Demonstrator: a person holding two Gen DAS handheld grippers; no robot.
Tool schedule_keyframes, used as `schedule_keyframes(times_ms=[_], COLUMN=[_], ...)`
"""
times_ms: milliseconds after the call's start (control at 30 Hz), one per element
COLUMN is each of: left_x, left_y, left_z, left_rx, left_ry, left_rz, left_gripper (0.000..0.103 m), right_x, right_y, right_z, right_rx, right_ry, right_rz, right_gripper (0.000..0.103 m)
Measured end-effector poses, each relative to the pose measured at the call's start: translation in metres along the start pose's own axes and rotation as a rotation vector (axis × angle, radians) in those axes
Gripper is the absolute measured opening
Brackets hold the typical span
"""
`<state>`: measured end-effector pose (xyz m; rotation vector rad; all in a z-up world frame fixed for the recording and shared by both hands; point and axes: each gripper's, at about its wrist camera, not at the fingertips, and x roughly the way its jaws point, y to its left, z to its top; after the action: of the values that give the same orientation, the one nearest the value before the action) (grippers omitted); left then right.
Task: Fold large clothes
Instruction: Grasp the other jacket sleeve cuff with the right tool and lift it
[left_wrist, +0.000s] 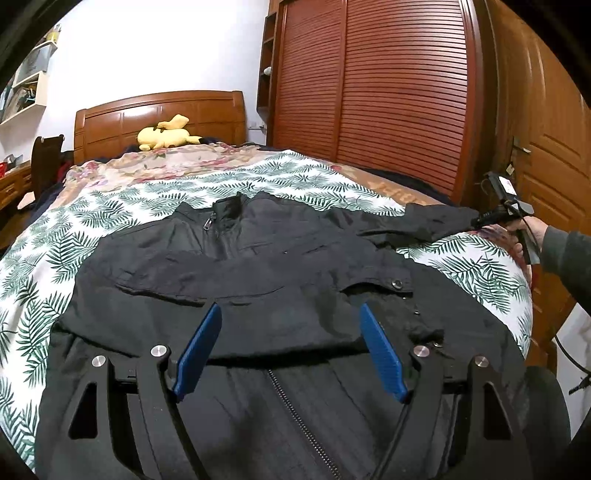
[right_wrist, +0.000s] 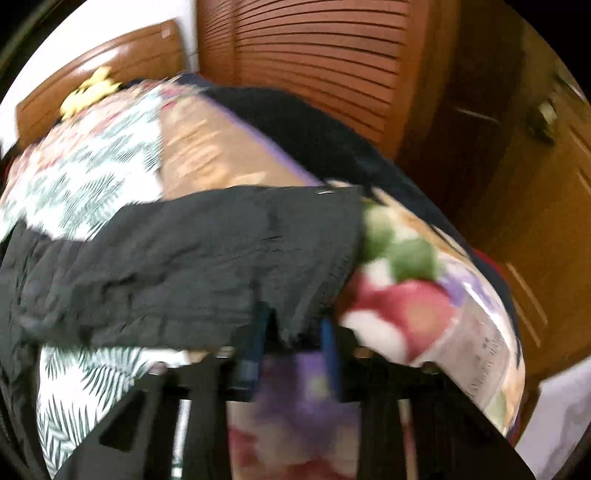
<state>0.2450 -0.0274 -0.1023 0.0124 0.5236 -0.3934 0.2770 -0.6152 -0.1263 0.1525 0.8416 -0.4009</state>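
Your left wrist camera sits low over the black jacket (left_wrist: 258, 266) near the foot of the bed (left_wrist: 110, 206), facing the headboard (left_wrist: 162, 118). Your right wrist camera looks steeply down, close on the sleeve (right_wrist: 207, 258) at the bed's edge, blurred. Both share jacket, bed, headboard and wardrobe (left_wrist: 388, 81).

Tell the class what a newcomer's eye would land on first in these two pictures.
A black jacket lies spread across the leaf-print bedspread, filling the middle of the bed. At the bed's right edge the right hand-held gripper pinches the cuff of its outstretched sleeve. A yellow plush toy sits by the wooden headboard at the far end.
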Motion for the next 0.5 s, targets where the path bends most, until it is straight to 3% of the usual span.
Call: schedule_keyframes(times_ms=[133,500], left_x=[-0.006,-0.037], left_y=[0.003,0.022], left_z=[-0.001,-0.004], left_rx=[-0.006,-0.035], left_ry=[-0.004,-0.039], left_rz=[0.011,0.056], left_gripper=[0.078,0.078], right_x=[-0.026,-0.153], right_y=[0.031,0.154], right_z=[0.004,0.0], right_rx=[-0.088,-0.321], right_ry=[-0.077,-0.317], right_rz=[0.021,0.206], right_gripper=[0.013,0.012])
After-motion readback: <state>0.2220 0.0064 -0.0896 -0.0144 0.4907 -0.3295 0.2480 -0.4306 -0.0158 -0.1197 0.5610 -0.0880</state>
